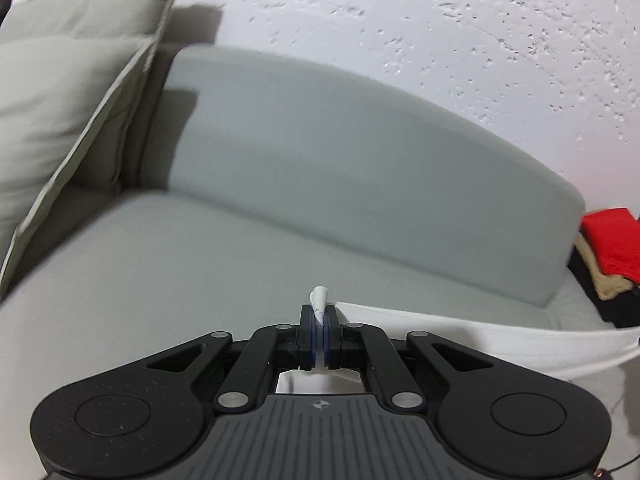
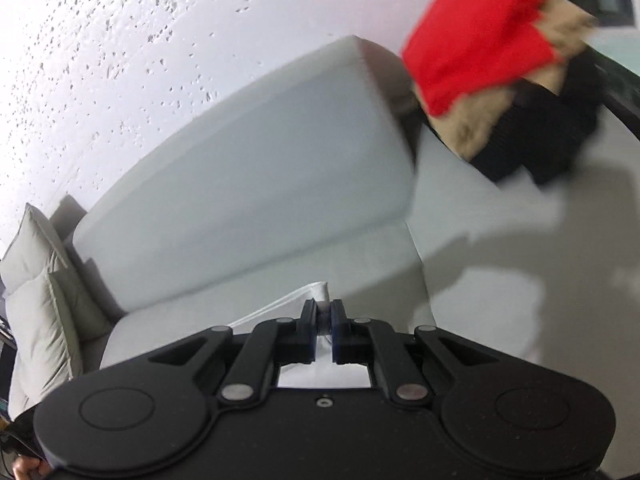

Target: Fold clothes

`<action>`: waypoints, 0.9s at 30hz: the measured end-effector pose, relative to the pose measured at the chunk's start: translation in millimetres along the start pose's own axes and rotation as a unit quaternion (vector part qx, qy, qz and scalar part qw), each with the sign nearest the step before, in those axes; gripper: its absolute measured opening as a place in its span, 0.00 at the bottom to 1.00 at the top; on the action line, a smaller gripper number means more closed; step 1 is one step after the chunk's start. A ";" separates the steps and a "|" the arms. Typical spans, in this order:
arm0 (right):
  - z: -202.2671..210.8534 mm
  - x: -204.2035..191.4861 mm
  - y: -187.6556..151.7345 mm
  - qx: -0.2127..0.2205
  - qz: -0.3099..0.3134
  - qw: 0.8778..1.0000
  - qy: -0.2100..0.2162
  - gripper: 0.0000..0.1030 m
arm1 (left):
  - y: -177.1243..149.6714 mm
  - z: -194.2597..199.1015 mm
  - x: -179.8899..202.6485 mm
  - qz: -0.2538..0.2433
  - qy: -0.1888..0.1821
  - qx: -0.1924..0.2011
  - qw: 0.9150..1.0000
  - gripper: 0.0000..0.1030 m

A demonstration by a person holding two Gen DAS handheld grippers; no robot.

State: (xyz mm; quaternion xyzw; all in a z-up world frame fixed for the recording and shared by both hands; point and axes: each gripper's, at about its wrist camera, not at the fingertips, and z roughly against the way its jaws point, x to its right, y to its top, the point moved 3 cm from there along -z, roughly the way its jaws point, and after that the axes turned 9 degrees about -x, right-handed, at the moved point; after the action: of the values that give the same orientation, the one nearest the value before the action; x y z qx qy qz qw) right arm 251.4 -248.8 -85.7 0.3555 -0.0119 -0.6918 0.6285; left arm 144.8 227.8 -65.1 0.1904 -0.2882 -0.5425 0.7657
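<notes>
Left gripper [image 1: 319,322] pinched closed on corner of white soft cotton garment [image 1: 460,338]. Right gripper [image 2: 323,318] clamps opposite corner [image 2: 320,292]. Garment stretched between 2 grippers above grey fabric sofa [image 1: 280,168]. Judged light, limp, non-fragile; hold at corners, keep top edge taut.

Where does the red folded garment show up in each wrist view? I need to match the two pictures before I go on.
Left wrist view: the red garment sits at the far right edge, atop a tan and black pile past the end of the sofa backrest.
Right wrist view: the red garment is at the upper right, on the same pile.
Shared landmark: the grey sofa backrest, whose end lies beside the pile in both.
</notes>
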 end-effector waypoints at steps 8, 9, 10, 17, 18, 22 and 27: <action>7.6 21.4 -73.5 -0.064 -0.057 0.996 -0.019 0.06 | -93.4 33.0 18.5 -0.048 0.086 -0.050 0.994 0.02; 4.2 25.1 -79.3 -0.067 -0.062 0.996 -0.024 0.06 | -99.5 35.6 21.8 -0.059 0.098 -0.046 0.992 0.03; 1.1 29.1 -85.1 -0.070 -0.067 0.995 -0.029 0.05 | -105.6 38.3 25.1 -0.070 0.110 -0.043 0.991 0.03; 15.0 29.6 -98.3 -0.041 -0.065 0.997 -0.032 0.05 | -103.3 33.4 10.1 -0.071 0.132 -0.044 0.988 0.03; 18.2 27.4 -103.2 -0.041 -0.058 0.997 -0.039 0.05 | -104.6 28.3 9.2 -0.071 0.137 -0.056 0.986 0.03; 9.7 33.6 -116.4 -0.057 -0.056 0.995 -0.062 0.07 | -113.8 8.4 5.1 -0.075 0.150 -0.111 0.980 0.11; 34.0 31.8 -119.0 -0.047 -0.050 0.996 -0.051 0.31 | -111.3 39.9 1.1 -0.075 0.149 -0.081 0.983 0.24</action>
State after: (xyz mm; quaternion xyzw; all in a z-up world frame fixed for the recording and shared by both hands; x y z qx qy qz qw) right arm 133.1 -266.4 -130.6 0.2903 0.0063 -0.7393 0.6075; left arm 39.0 189.8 -101.7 0.2272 -0.1105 -0.5855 0.7703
